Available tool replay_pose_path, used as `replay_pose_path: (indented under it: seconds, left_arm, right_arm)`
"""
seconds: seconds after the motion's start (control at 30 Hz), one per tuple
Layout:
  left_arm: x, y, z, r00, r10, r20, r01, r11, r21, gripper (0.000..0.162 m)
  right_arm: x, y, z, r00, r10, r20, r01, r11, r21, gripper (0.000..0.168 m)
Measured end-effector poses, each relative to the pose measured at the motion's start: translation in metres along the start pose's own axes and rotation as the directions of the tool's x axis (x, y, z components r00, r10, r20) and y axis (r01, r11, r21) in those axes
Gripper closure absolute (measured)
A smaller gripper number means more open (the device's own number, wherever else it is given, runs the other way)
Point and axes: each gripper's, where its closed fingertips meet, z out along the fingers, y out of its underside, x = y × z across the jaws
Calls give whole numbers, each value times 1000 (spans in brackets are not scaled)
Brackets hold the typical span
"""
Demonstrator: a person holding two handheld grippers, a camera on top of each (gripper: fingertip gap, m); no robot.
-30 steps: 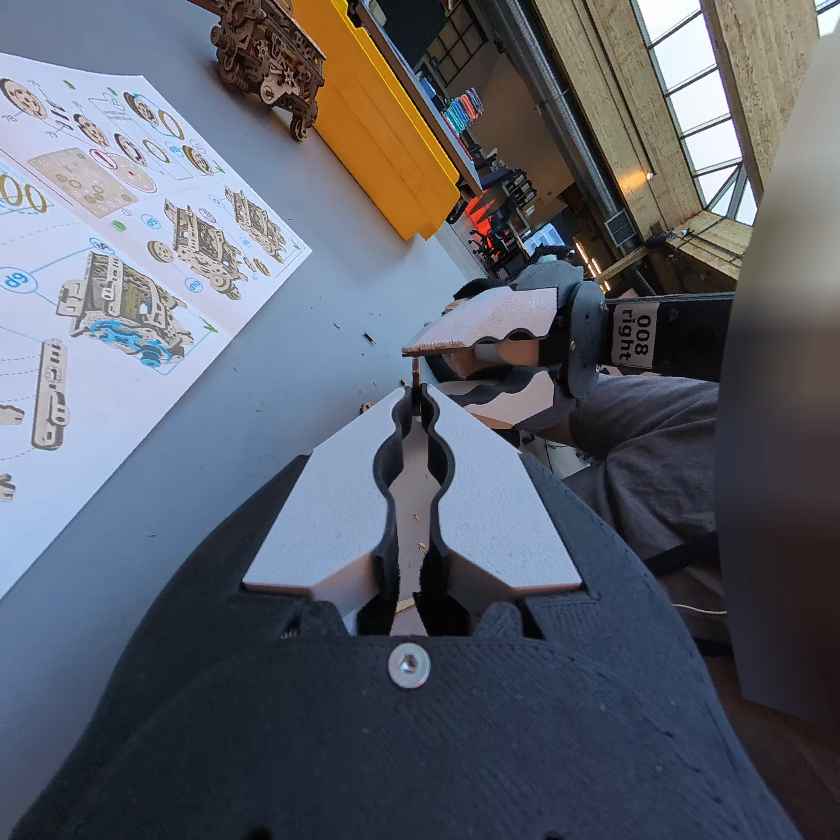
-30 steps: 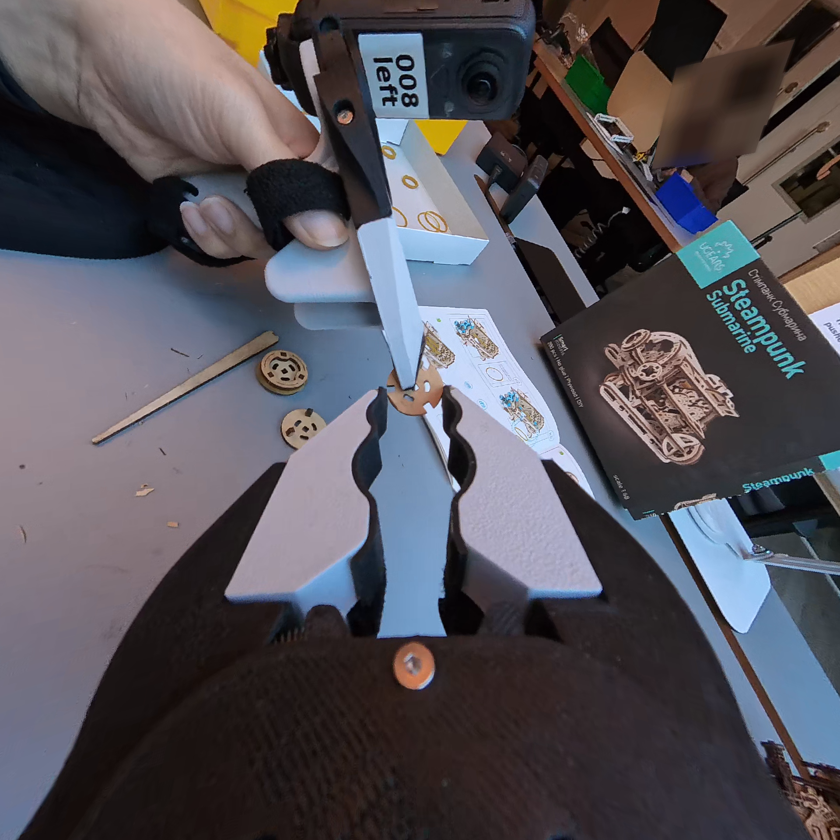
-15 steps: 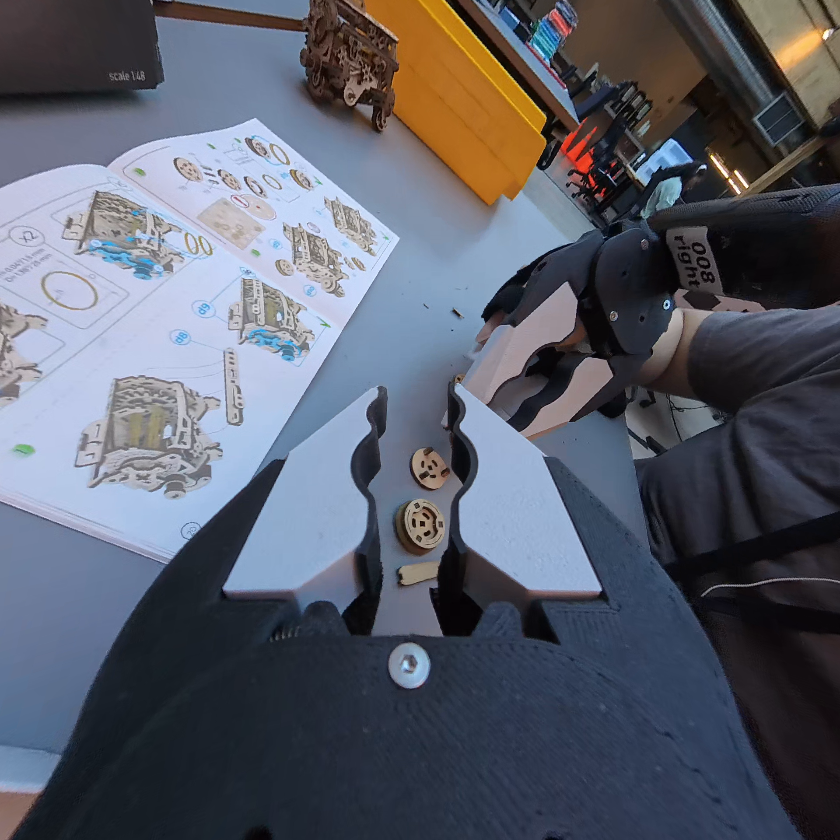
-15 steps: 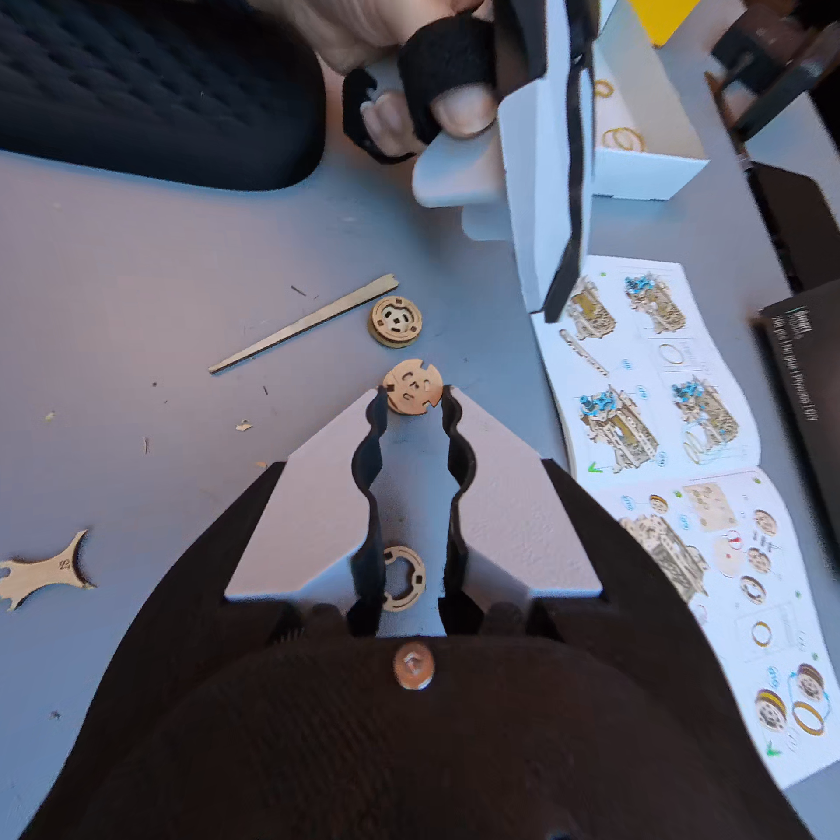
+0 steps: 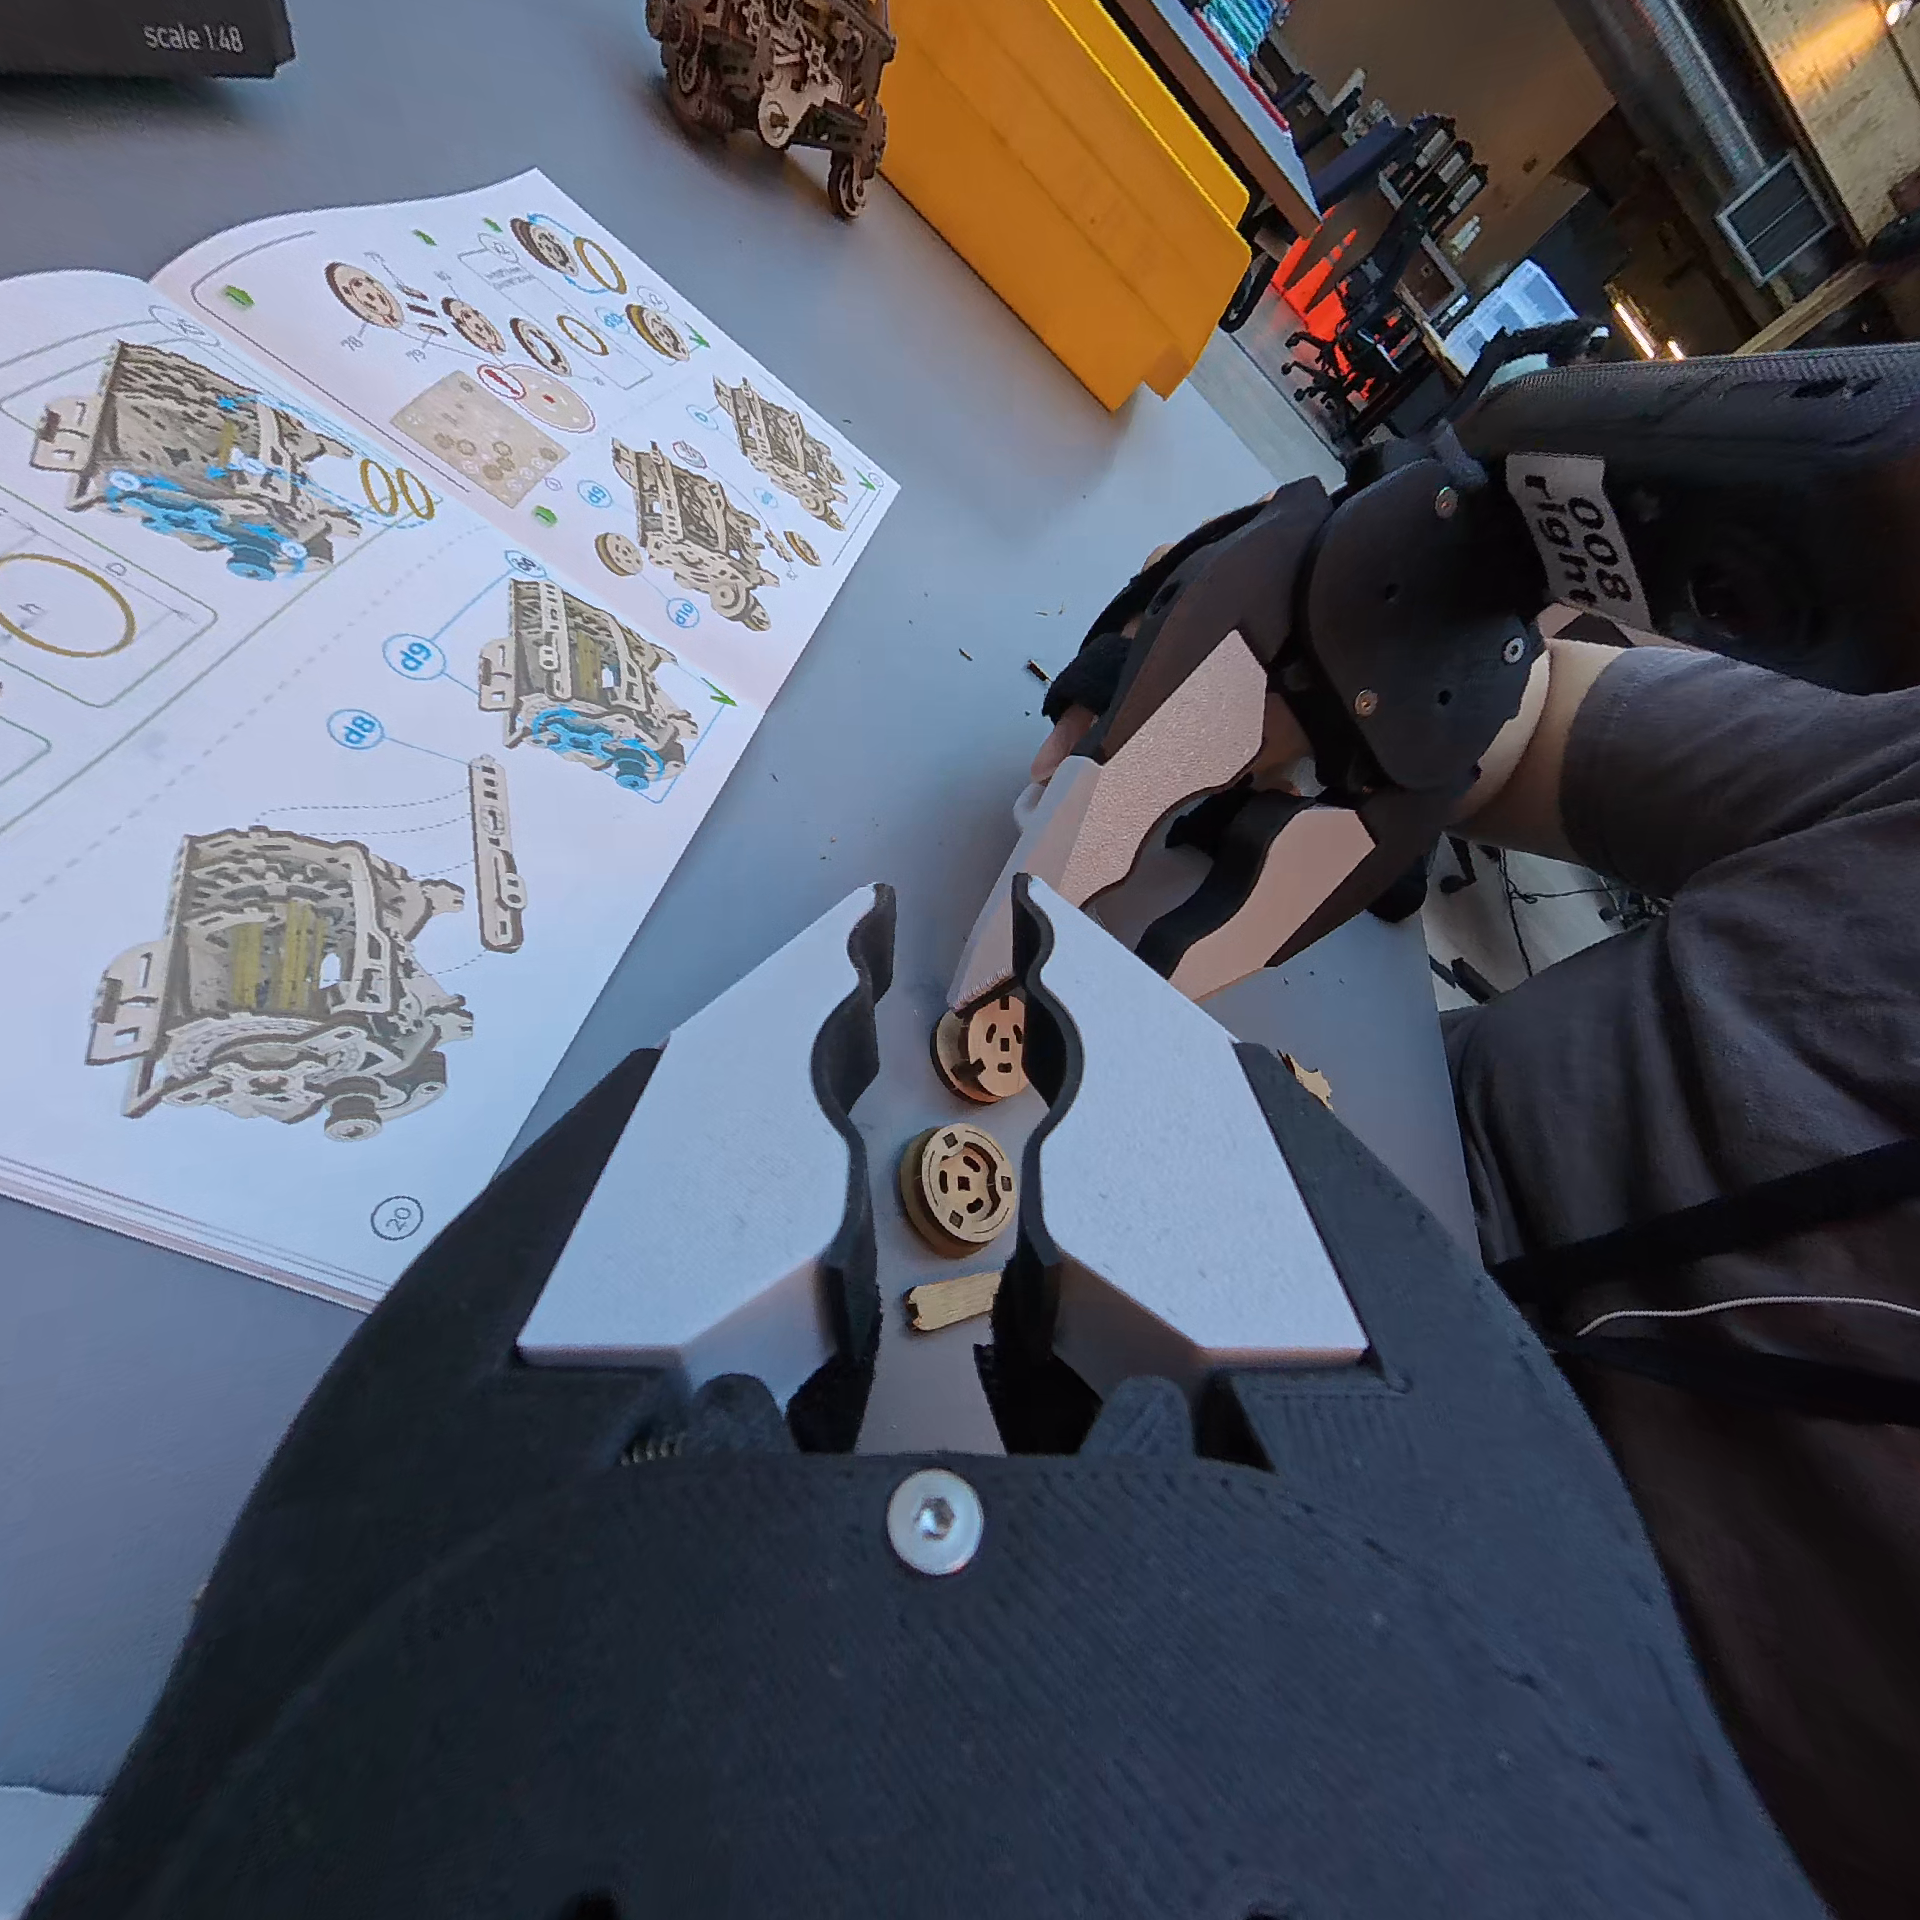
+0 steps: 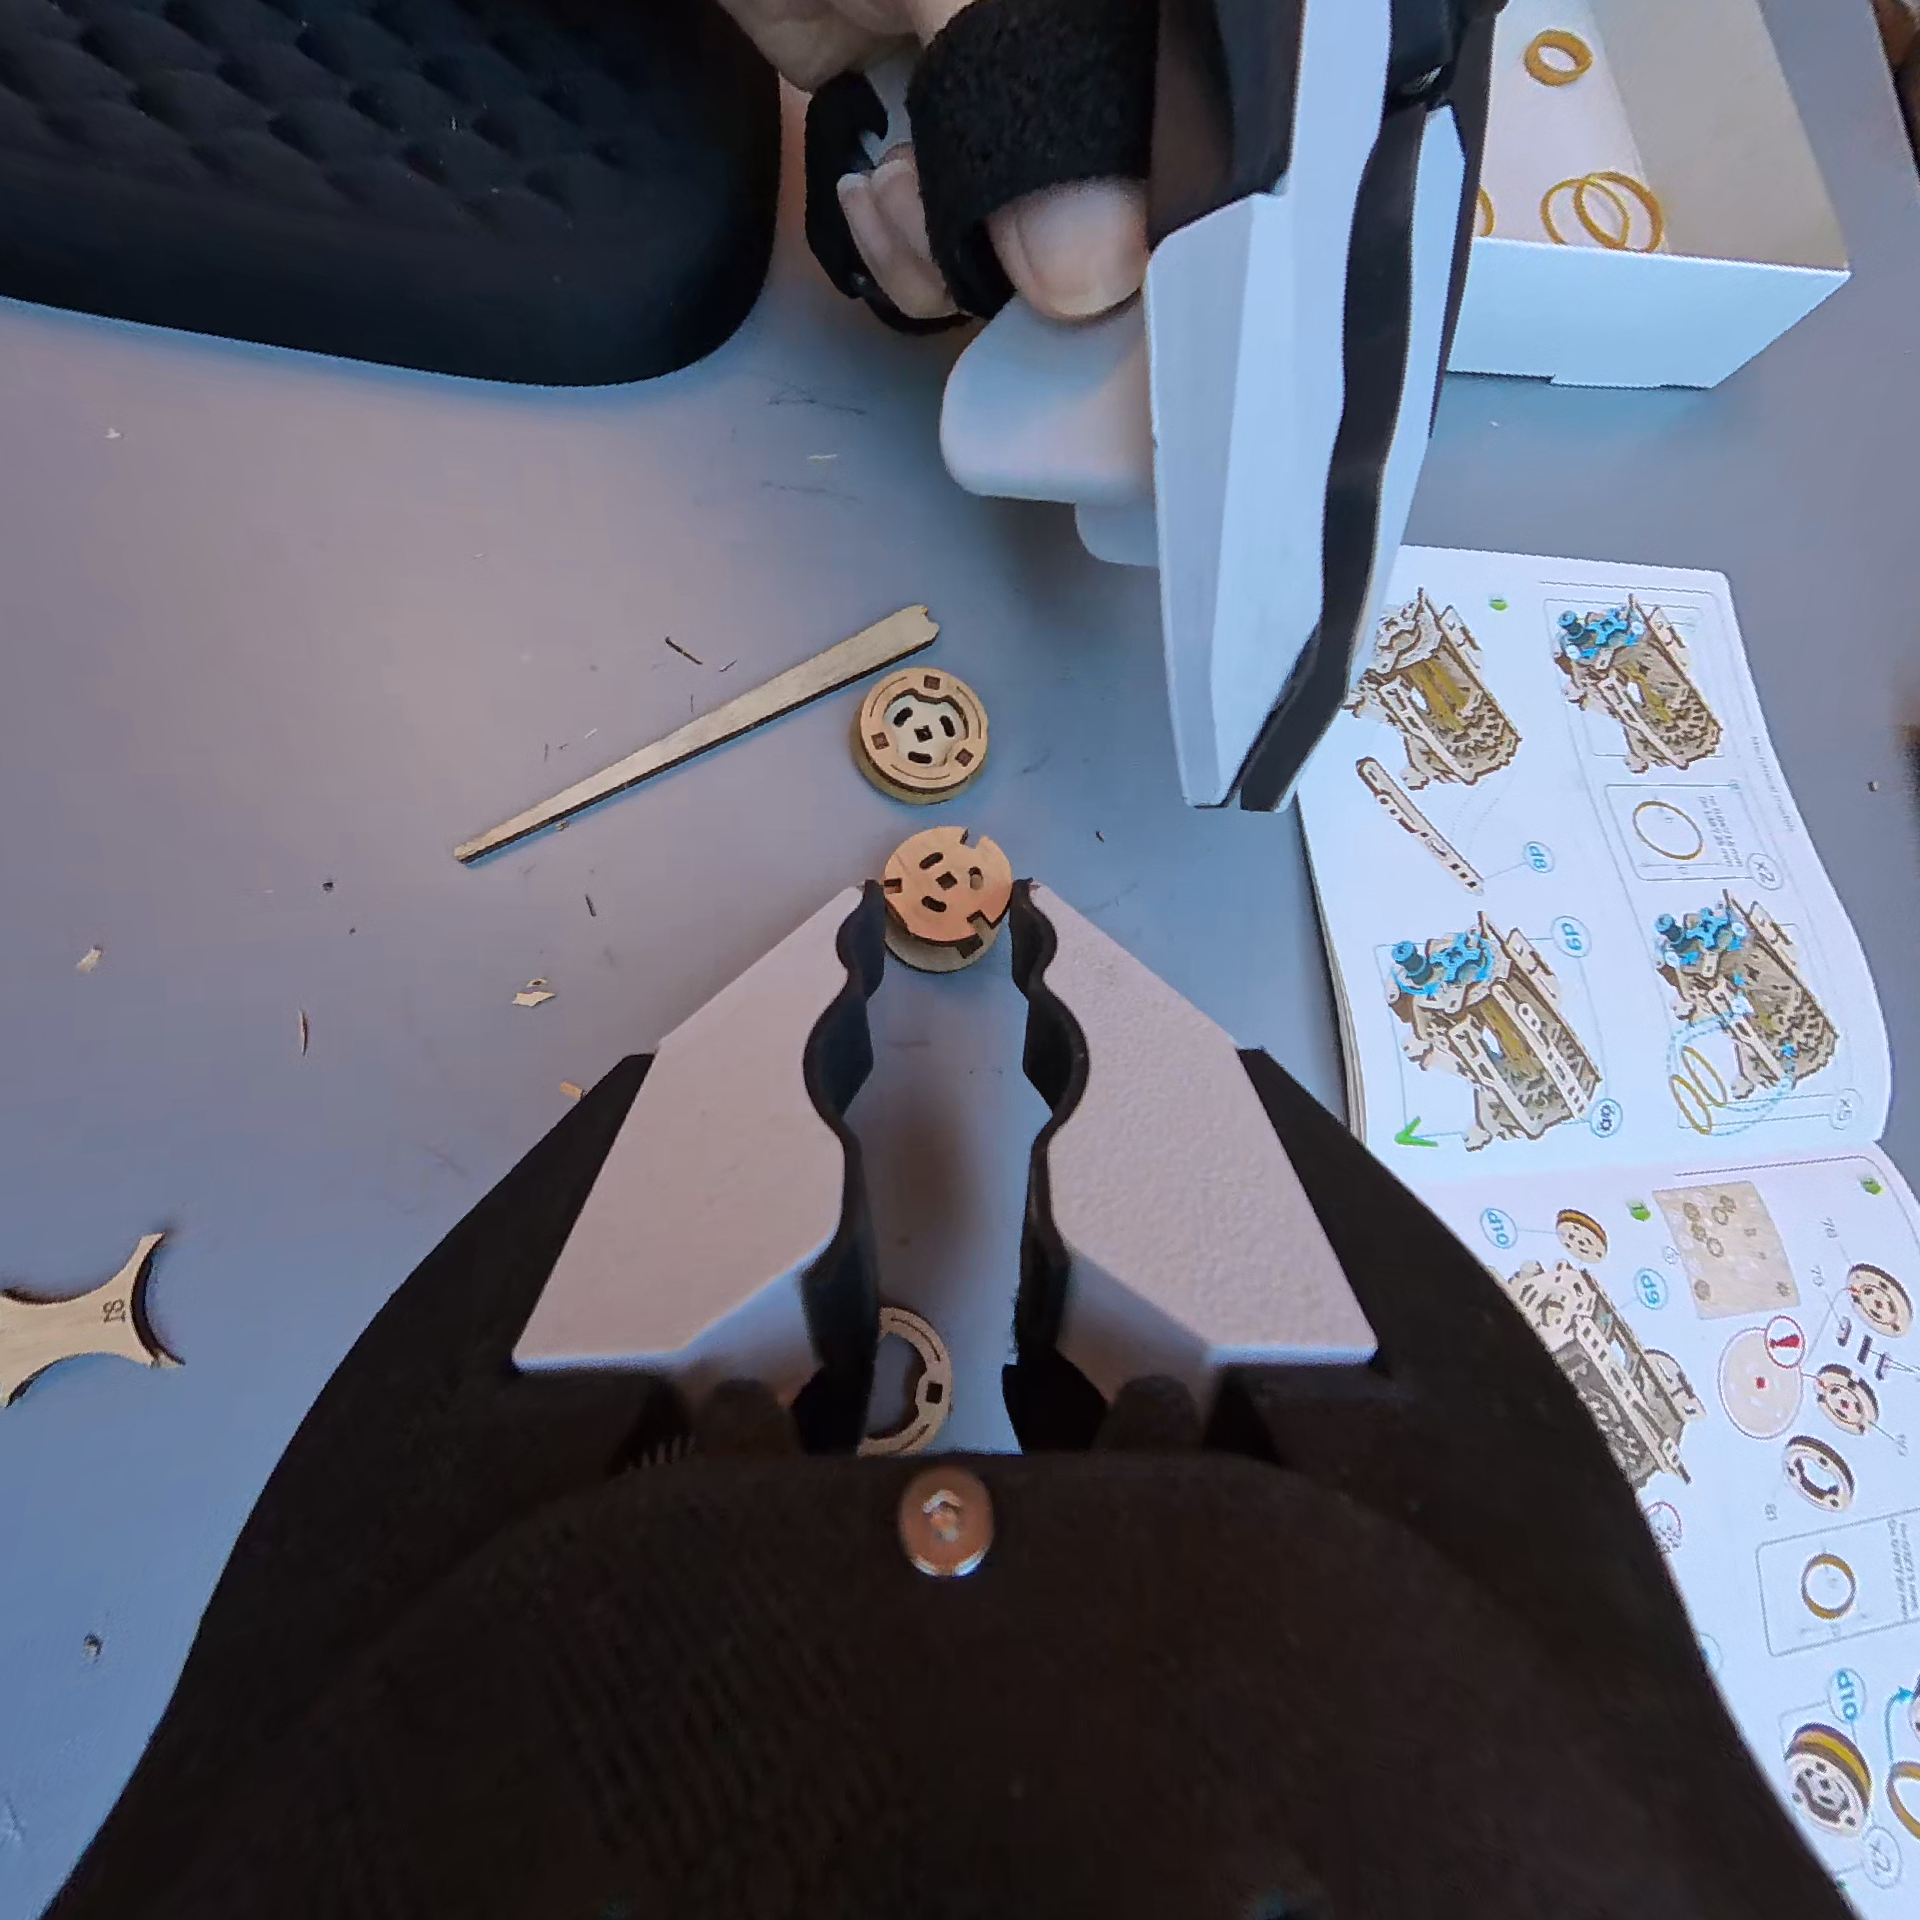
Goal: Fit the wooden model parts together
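Grey worktop point(image 6: 312, 582): wooden model parts laid out, instruction booklet at the right.

Right gripper point(image 6: 943, 914): seen from its wrist view low over the worktop, jaws pinching a small round slotted wooden disc point(image 6: 945, 902) by its edges at the very tips; the disc sits stacked on a second disc beneath it. In the left wrist view the same small disc point(image 5: 987, 1044) is touched at its far edge by a tip of the right gripper point(image 5: 992, 966).

Left gripper point(image 5: 951, 935): jaws spread, nothing held; in the right wrist view it is held upright to the far right of the disc point(image 6: 1257, 769).

Thicker round wooden wheel with cut-out pattern point(image 6: 922, 735): flat on the worktop, just beyond the pinched disc, apart from it.

Thin tapered wooden stick point(image 6: 696, 732): lying flat, left of the wheel.

Four-pointed wooden offcut point(image 6: 78, 1320): near left edge.

Open white instruction booklet with printed diagrams point(image 6: 1621, 935): right of the grippers.

Open white cardboard box holding yellow rings point(image 6: 1662, 322): far right.

Assembled brown wooden model point(image 5: 774, 73): far side, beside a yellow bin point(image 5: 1049, 177).
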Motion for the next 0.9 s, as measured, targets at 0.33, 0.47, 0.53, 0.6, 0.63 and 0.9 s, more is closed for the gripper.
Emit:
replay_pose_path:
  seconds: [0.33,0.47,0.53,0.6,0.63,0.9]
  left_arm:
    - [0,1,1,1000,-7,-8,7,1000,-3,142]
    - [1,0,1,1000,-9,-12,9,1000,-1,143]
    - [1,0,1,1000,-9,-13,9,1000,-1,143]
    - [2,1,1,1000,-9,-14,9,1000,-3,143]
    - [2,1,1,1000,-8,-15,8,1000,-4,143]
    - [2,1,1,1000,-10,-15,10,1000,-3,144]
  right_arm:
    - [-2,3,-2,999,9,51,-9,1000,2,145]
    - [-3,3,-1,997,2,73,-3,1000,8,145]
    - [-1,2,-1,997,10,74,-11,1000,12,145]
    - [-1,1,-2,997,18,81,-19,1000,18,145]
    - [-1,1,-2,996,22,84,-23,1000,18,145]
    - [-2,2,0,995,22,92,-22,1000,4,145]
